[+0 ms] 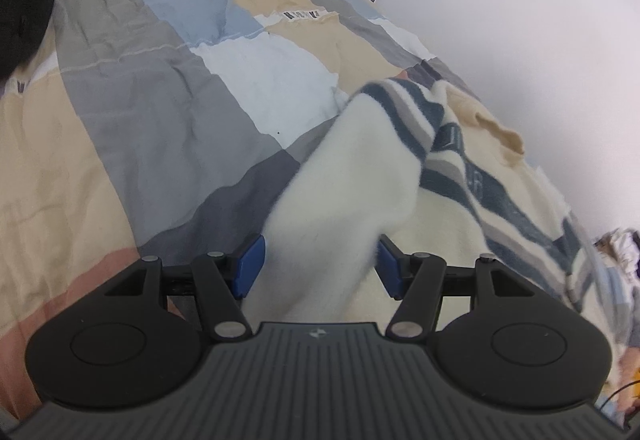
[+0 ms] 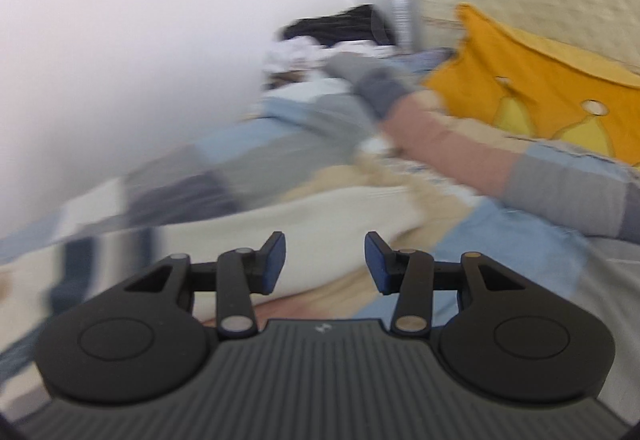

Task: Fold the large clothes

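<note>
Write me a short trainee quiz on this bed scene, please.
1. True or false: the right gripper has nothing between its jaws.
2. What does the left gripper hold? A) the cream knitted sweater with blue-grey stripes; B) a red towel; C) a green bottle.
3. What colour are the grippers' pads?
Key: 1 true; 2 A; 3 blue.

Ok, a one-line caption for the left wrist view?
Left gripper with cream sweater fabric between its jaws, over a patchwork quilt.
</note>
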A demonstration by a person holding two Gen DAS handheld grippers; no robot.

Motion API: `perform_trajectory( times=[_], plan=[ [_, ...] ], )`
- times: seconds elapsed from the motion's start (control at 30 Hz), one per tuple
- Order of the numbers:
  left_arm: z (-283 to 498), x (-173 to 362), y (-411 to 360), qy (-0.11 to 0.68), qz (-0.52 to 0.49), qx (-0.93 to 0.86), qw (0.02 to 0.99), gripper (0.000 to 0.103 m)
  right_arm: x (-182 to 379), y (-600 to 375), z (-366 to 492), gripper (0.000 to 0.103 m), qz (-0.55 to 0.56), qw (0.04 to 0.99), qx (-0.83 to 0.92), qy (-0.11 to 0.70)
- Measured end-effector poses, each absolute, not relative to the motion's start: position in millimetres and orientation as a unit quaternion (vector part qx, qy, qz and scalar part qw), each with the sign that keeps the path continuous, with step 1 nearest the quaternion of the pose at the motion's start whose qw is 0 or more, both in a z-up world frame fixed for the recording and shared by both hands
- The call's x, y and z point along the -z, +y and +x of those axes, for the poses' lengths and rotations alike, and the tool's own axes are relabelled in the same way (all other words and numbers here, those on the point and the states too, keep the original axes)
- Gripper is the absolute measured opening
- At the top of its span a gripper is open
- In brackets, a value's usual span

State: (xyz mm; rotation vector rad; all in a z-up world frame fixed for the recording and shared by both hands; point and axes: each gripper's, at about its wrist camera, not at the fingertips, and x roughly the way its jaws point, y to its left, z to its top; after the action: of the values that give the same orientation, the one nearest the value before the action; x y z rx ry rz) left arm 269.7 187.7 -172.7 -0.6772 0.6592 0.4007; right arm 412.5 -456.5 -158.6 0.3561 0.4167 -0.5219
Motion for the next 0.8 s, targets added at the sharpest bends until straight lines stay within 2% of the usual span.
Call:
perform_trajectory(
  times=[0.33, 0.53, 0.57, 0.6, 0.7, 0.8],
  plan=[
    [254.3, 177.3, 193.8, 0.329, -0.352, -0.176, 0.859, 0.065, 100.3, -265.1, 370.8, 0.046, 0.154, 0.958, 0.033, 0.238],
    [253.6, 190.0, 198.0, 0.357, -0.334, -0.208, 0.847, 0.061, 118.1, -182.2, 335.1, 0.046, 0.173, 0.930, -0.043, 0.320],
    [256.4, 194.5, 200.8, 0.367, -0.333, -0.212, 0.842, 0.049, 125.0, -173.5, 329.5, 0.046, 0.178, 0.925, -0.051, 0.333],
    [258.5, 199.3, 206.1, 0.375, -0.344, -0.211, 0.835, 0.032, 132.0, -164.3, 323.4, 0.046, 0.177, 0.922, -0.058, 0.340],
    [259.4, 202.5, 227.6, 0.376, -0.371, -0.230, 0.817, 0.015, 152.7, -149.2, 308.6, 0.046, 0.174, 0.917, -0.070, 0.352],
    [267.2, 185.8, 253.2, 0.367, -0.373, -0.220, 0.823, 0.010, 170.2, -148.2, 301.6, 0.046, 0.177, 0.911, -0.072, 0.365]
  ],
)
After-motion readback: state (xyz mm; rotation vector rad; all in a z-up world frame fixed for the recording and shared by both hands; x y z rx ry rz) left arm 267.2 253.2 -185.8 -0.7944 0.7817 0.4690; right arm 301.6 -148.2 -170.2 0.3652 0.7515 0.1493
